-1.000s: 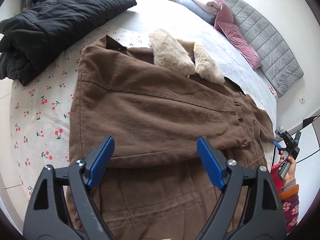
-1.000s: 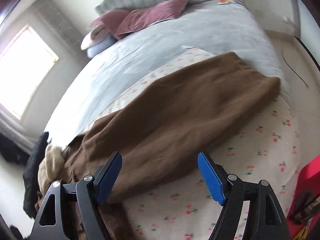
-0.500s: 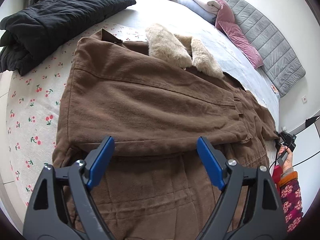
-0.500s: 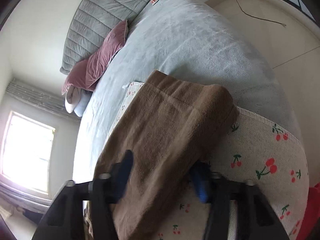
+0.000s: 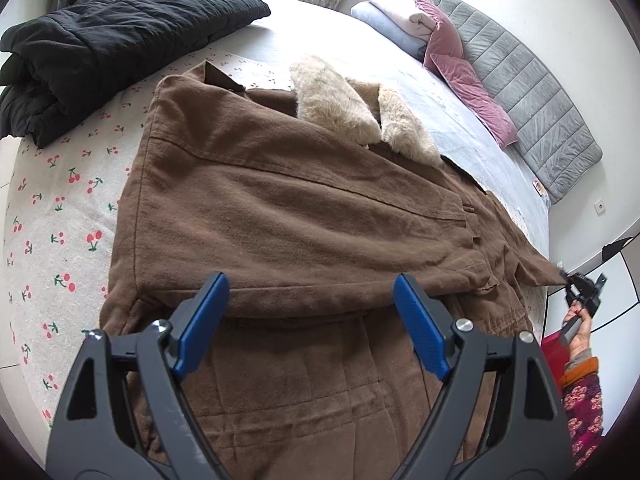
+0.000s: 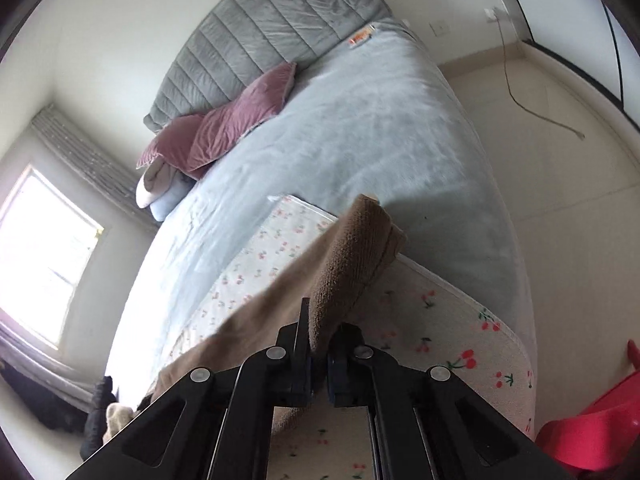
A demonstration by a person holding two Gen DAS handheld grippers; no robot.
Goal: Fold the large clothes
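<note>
A large brown coat (image 5: 304,216) with a beige fur collar (image 5: 352,112) lies spread on the cherry-print sheet (image 5: 60,208) of the bed, one side folded over its front. My left gripper (image 5: 308,316) is open and empty, hovering above the coat's lower part. My right gripper (image 6: 319,344) is shut on the brown coat's far corner (image 6: 352,256) and lifts it off the bed edge; it also shows in the left wrist view (image 5: 582,290) at the far right.
A black padded jacket (image 5: 100,52) lies folded at the bed's far left. Pink cushions (image 5: 464,68), folded blankets (image 5: 396,12) and a grey headboard pad (image 5: 532,92) sit at the head. A red bin (image 6: 592,432) stands on the floor by the bed.
My right gripper went from open above the coat to shut on its corner and lifted it. My left gripper drifted slightly over the coat and stays open.
</note>
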